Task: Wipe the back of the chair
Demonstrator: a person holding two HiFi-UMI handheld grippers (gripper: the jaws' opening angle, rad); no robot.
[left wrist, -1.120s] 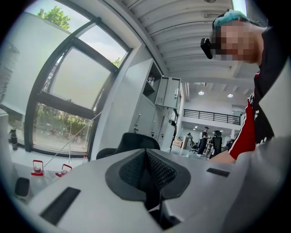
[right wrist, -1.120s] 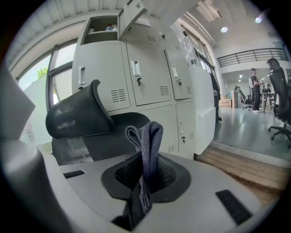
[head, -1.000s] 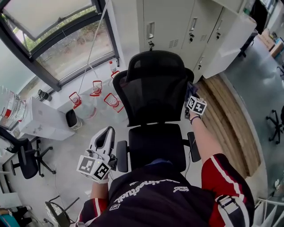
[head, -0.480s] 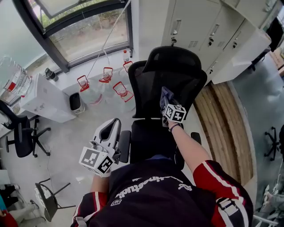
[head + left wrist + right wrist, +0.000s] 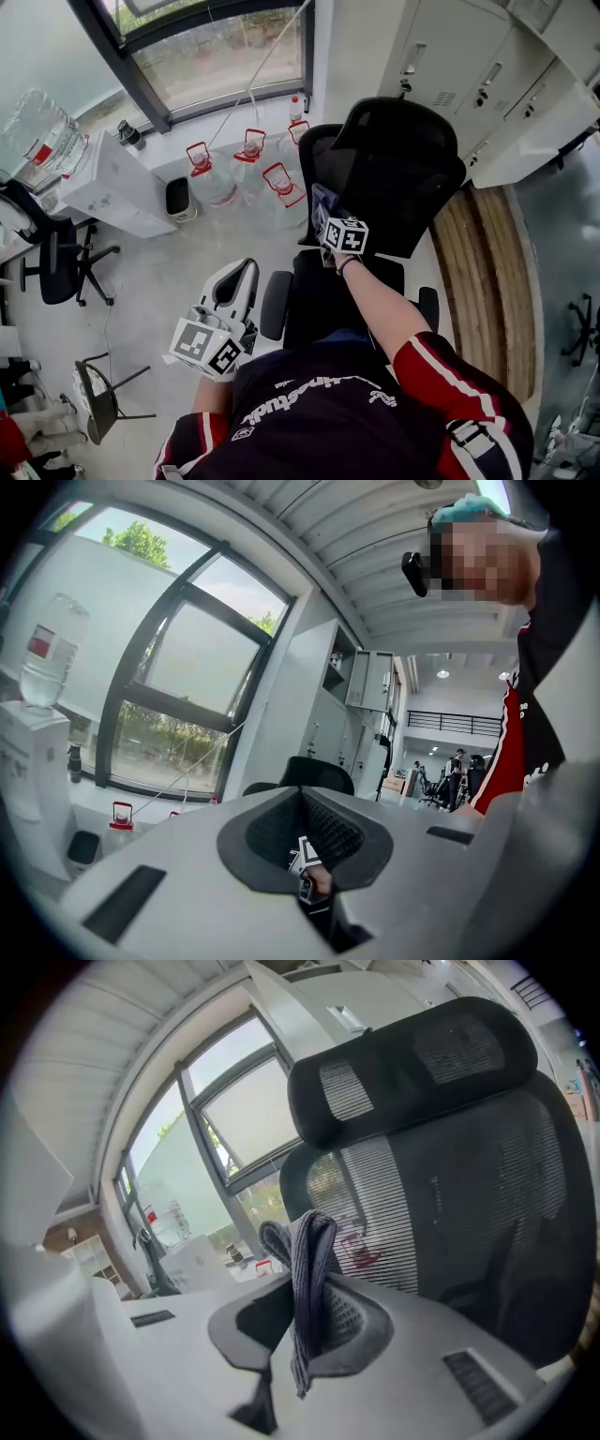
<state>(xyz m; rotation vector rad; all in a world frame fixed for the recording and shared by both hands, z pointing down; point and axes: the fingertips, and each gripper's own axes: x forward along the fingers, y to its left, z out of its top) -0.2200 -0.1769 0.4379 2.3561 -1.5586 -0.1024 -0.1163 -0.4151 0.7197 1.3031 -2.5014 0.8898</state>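
A black mesh office chair stands in front of me; its backrest (image 5: 403, 202) carries a headrest (image 5: 398, 127) and fills the right gripper view (image 5: 459, 1194). My right gripper (image 5: 323, 211) is at the backrest's left edge, shut on a grey cloth (image 5: 322, 199) that is folded and sticks up between the jaws (image 5: 307, 1269). My left gripper (image 5: 240, 277) hangs low at the left of the seat (image 5: 314, 300), apart from the chair, shut with nothing in it (image 5: 302, 803). The chair's top (image 5: 314, 772) shows beyond it.
Several water jugs with red handles (image 5: 248, 155) stand on the floor under the window. A white water dispenser (image 5: 112, 192) and a small black bin (image 5: 178, 199) are at the left. Grey lockers (image 5: 450, 47) stand behind the chair. Another black chair (image 5: 56, 262) is at far left.
My right gripper has carried the cloth from the backrest's right edge across the mesh to its left edge. The left gripper has stayed low beside the seat.
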